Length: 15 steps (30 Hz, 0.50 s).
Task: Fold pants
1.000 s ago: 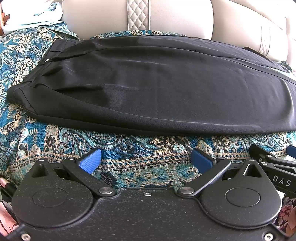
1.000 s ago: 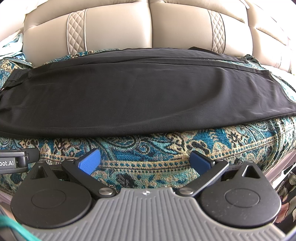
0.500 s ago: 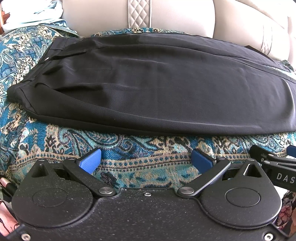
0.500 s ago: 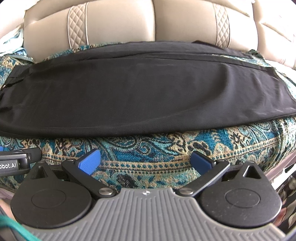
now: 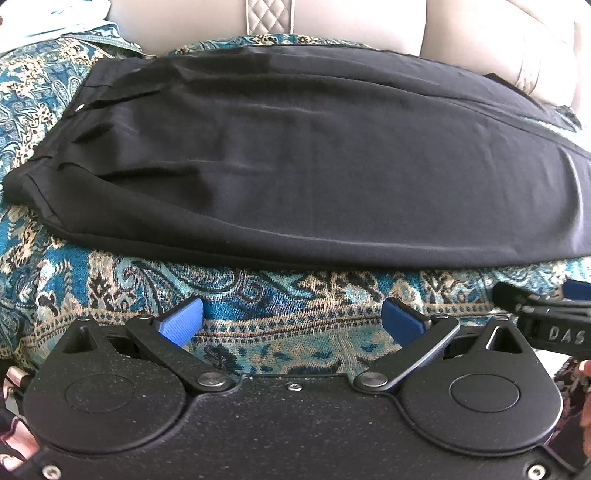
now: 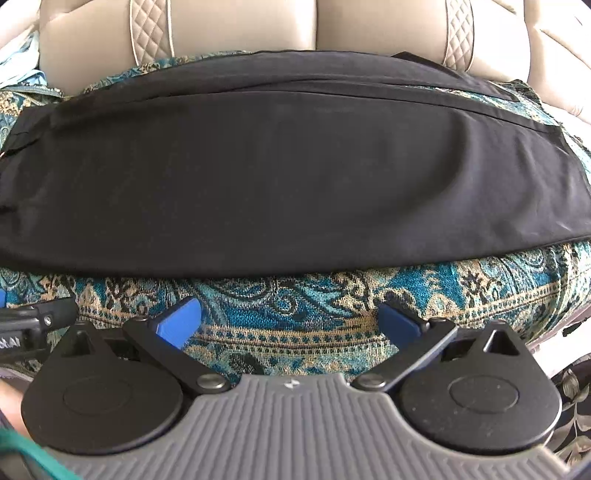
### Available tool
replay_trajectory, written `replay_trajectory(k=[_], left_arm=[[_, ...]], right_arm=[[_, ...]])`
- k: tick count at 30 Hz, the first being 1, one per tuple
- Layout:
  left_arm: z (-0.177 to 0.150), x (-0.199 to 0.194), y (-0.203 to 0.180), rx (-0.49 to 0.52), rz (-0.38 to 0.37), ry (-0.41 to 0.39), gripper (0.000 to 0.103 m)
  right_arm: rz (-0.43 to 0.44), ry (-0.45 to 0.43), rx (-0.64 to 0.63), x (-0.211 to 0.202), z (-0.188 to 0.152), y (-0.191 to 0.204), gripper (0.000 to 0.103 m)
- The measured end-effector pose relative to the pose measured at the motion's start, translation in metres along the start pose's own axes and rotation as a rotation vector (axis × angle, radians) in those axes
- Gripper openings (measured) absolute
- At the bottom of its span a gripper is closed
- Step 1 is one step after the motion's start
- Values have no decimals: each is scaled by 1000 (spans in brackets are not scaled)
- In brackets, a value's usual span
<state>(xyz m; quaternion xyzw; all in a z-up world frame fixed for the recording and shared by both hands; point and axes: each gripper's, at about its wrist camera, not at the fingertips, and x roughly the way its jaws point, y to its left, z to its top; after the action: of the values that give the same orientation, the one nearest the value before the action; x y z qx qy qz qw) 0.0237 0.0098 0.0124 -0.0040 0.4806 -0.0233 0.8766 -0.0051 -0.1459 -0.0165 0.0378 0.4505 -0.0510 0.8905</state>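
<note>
Black pants [image 5: 314, 166] lie flat and lengthwise on a blue paisley throw [image 5: 280, 291] over a sofa seat. The waistband with pleats is at the left in the left wrist view; the leg hems [image 6: 554, 155] end at the right in the right wrist view, where the pants [image 6: 280, 177] fill the middle. My left gripper [image 5: 291, 321] is open and empty, just short of the pants' near edge. My right gripper [image 6: 290, 319] is open and empty, also just short of that edge. Each gripper shows at the edge of the other's view.
Beige leather sofa back cushions [image 6: 240, 26] rise right behind the pants. A light blue cloth [image 5: 55, 26] lies at the far left on the sofa. The throw's front edge drops off at the right [image 6: 565, 317].
Both grippers have moved forward, closer to the pants' near edge. The pants lie as before. Both grippers stay open.
</note>
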Motion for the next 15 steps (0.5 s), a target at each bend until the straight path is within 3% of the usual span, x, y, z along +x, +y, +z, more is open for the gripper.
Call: replay_trajectory(k=[6,8,9,11,15], left_arm=[[24,-24,31,-52,-84,-26,103],[39,-33,45,-65,-88,-55,103],[50,-37,55,-77,-86,-69,103],[72,-44,77,-126,-86,-92,103],[125,-49,129,-269,-117,-124,103]], right_arm=[[39,-34,-65,-12,-10,0,103],[49,-17,-96,-15,-12,-1,103],[76,44,-142,-19,-8,-2,103],[87,78,-132,-21,-4,-10,103],[158,32,-31,-45,5,-27,103]])
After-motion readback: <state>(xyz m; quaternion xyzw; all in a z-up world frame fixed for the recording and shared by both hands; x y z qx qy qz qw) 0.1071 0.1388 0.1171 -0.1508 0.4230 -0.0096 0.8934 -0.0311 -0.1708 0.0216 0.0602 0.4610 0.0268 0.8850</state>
